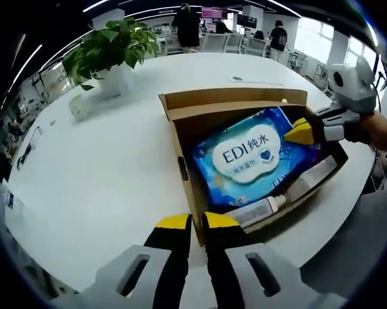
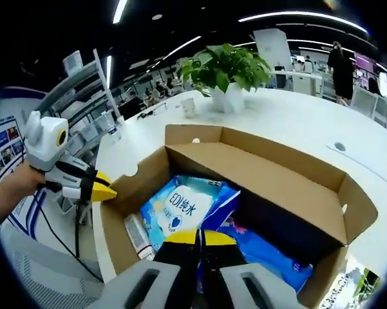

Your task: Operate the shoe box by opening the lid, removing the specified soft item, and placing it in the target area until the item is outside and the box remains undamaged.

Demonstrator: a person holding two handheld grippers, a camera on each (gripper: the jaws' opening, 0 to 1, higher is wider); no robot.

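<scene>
An open cardboard shoe box (image 1: 182, 145) (image 2: 277, 187) sits on a white table, its lid folded back. Inside lies a blue pack of wet wipes (image 1: 248, 158) (image 2: 180, 209) with a white label, and a white tube (image 1: 264, 208) (image 2: 137, 235) beside it. In the left gripper view my left gripper (image 1: 198, 222) is shut, its yellow tips at the box's near wall. It appears again as the left gripper (image 2: 105, 187) just outside that wall. My right gripper (image 2: 199, 238) is shut, low inside the box over the wipes pack. From the left gripper view, the right gripper (image 1: 301, 132) reaches in at the pack's far corner.
A potted plant (image 1: 113, 58) (image 2: 225, 71) in a white pot stands further back on the white table (image 1: 103, 174). A second pale tube (image 1: 317, 175) lies along the box's wall. People and office desks fill the background. A person's hand (image 2: 13, 187) holds the left gripper.
</scene>
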